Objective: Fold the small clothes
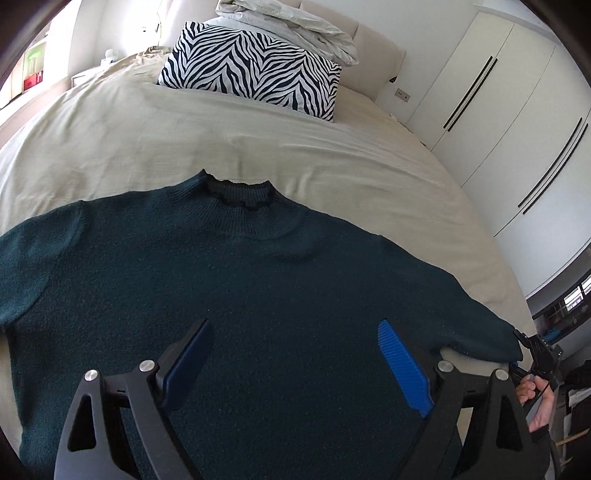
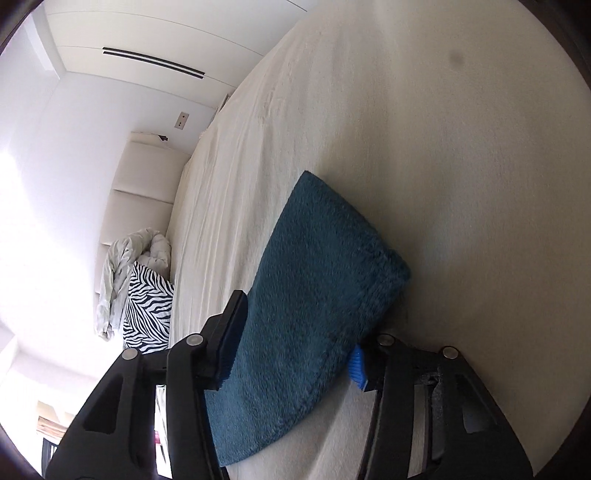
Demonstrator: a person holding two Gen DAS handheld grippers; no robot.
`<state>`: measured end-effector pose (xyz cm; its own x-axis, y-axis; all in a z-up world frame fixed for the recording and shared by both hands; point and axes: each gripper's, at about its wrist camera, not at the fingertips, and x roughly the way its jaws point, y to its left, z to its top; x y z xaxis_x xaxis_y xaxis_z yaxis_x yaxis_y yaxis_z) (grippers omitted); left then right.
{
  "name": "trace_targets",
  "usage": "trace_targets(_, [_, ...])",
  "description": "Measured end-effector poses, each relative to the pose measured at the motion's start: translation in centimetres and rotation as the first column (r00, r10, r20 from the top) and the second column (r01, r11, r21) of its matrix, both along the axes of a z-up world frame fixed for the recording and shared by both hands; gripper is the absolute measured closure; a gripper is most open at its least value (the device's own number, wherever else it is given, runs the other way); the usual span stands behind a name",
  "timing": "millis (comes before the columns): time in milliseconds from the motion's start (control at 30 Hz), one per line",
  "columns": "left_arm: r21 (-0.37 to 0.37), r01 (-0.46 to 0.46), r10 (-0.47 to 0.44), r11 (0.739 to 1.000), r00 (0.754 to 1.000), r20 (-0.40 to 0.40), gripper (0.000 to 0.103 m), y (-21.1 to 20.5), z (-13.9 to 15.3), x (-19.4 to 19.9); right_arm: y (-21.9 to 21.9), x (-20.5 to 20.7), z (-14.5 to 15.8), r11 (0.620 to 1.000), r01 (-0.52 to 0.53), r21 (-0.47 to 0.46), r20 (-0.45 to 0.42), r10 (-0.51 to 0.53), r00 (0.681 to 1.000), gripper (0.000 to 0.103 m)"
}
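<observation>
A dark teal sweater (image 1: 258, 295) lies flat, front up, on the bed, its collar pointing toward the pillows. My left gripper (image 1: 295, 358) hovers open over the sweater's chest, nothing between its blue pads. The right sleeve runs to the bed's right edge. There my right gripper (image 1: 535, 350) meets the cuff, held by a hand (image 1: 539, 402). In the right wrist view, rolled sideways, the sleeve cuff (image 2: 314, 295) lies between the half-closed jaws of my right gripper (image 2: 291, 354). It drapes over the right blue pad (image 2: 357, 369) and brushes the left one, but is not visibly clamped.
A cream sheet (image 1: 221, 136) covers the bed. A zebra-print pillow (image 1: 251, 66) and a crumpled white duvet (image 1: 295, 26) sit at the headboard. White wardrobe doors (image 1: 498, 110) stand to the right of the bed.
</observation>
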<state>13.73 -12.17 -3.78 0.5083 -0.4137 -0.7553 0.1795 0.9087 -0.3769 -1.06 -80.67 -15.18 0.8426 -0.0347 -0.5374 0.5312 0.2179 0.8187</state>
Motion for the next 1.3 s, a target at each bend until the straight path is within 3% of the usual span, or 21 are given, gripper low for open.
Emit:
trace_targets(133, [-0.077, 0.027, -0.031, 0.997, 0.998, -0.061, 0.019, -0.6, -1.2, 1.1, -1.6, 2.8, 0.7, 0.999, 0.004, -0.041, -0.041, -0.005, 0.999, 0.079])
trace_targets(200, [-0.114, 0.036, -0.046, 0.993, 0.995, -0.086, 0.019, -0.6, -1.9, 1.6, -0.7, 5.2, 2.0, 0.996, -0.022, -0.087, -0.089, 0.015, 0.996, 0.096])
trace_targets(300, [-0.158, 0.041, -0.06, 0.987, 0.991, -0.117, 0.022, -0.5, -2.6, 2.0, 1.4, 8.6, 4.9, 0.979, -0.097, -0.18, -0.102, 0.08, 0.992, 0.096])
trace_targets(367, [-0.198, 0.038, -0.065, 0.979, 0.989, -0.13, 0.022, -0.1, -2.9, 2.2, 5.4, 11.2, 7.9, 0.942, -0.197, -0.272, -0.119, 0.17, 0.978, 0.096])
trace_targets(433, [-0.223, 0.022, -0.054, 0.974, 0.989, -0.137, 0.022, 0.4, -3.0, 2.3, 10.6, 14.4, 10.7, 0.866, -0.325, -0.38, -0.145, 0.292, 0.945, 0.096])
trace_targets(500, [-0.274, 0.006, -0.049, 0.962, 0.988, -0.149, 0.022, 1.3, -3.1, 2.5, 16.9, 17.5, 13.0, 0.762, -0.449, -0.466, -0.166, 0.424, 0.891, 0.096])
trace_targets(633, [-0.365, -0.018, -0.047, 0.931, 0.985, -0.167, 0.022, 3.0, -3.3, 2.8, 30.6, 21.1, 13.5, 0.52, -0.649, -0.556, -0.263, 0.63, 0.731, 0.096])
trace_targets(700, [-0.412, -0.025, -0.054, 0.911, 0.982, -0.179, 0.022, 3.9, -3.4, 2.7, 36.4, 22.1, 12.2, 0.424, -0.706, -0.567, -0.322, 0.674, 0.665, 0.096])
trace_targets(867, [-0.493, -0.038, -0.083, 0.869, 0.972, -0.22, 0.021, 5.2, -4.3, 2.9, 46.6, 23.6, 7.5, 0.292, -0.818, -0.496, -0.452, 0.717, 0.53, 0.094])
trace_targets(900, [-0.505, -0.04, -0.096, 0.862, 0.966, -0.239, 0.018, 5.2, -4.7, 3.0, 49.6, 21.3, 5.4, 0.273, -0.829, -0.487, -0.481, 0.709, 0.516, 0.091])
trace_targets(1033, [-0.529, -0.047, -0.129, 0.847, 0.948, -0.291, 0.014, 4.9, -6.0, 2.7, 53.0, 19.6, 4.3, 0.274, -0.826, -0.492, -0.48, 0.707, 0.52, 0.084])
trace_targets(1067, [-0.538, -0.055, -0.132, 0.841, 0.944, -0.303, 0.013, 4.8, -6.5, 2.7, 52.8, 19.2, 4.3, 0.28, -0.828, -0.486, -0.466, 0.719, 0.516, 0.075])
trace_targets(1100, [-0.545, -0.067, -0.134, 0.836, 0.937, -0.322, 0.013, 4.7, -7.0, 2.6, 53.2, 18.4, 4.3, 0.286, -0.832, -0.476, -0.453, 0.731, 0.51, 0.057])
trace_targets(1167, [-0.556, -0.081, -0.142, 0.827, 0.927, -0.347, 0.013, 4.5, -7.7, 2.5, 52.6, 16.5, 4.9, 0.3, -0.828, -0.474, -0.417, 0.752, 0.511, 0.031])
trace_targets(1300, [-0.55, -0.066, -0.154, 0.832, 0.927, -0.343, 0.015, 3.6, -7.9, 2.0, 51.1, 14.7, 5.3, 0.343, -0.818, -0.461, -0.407, 0.738, 0.539, 0.03])
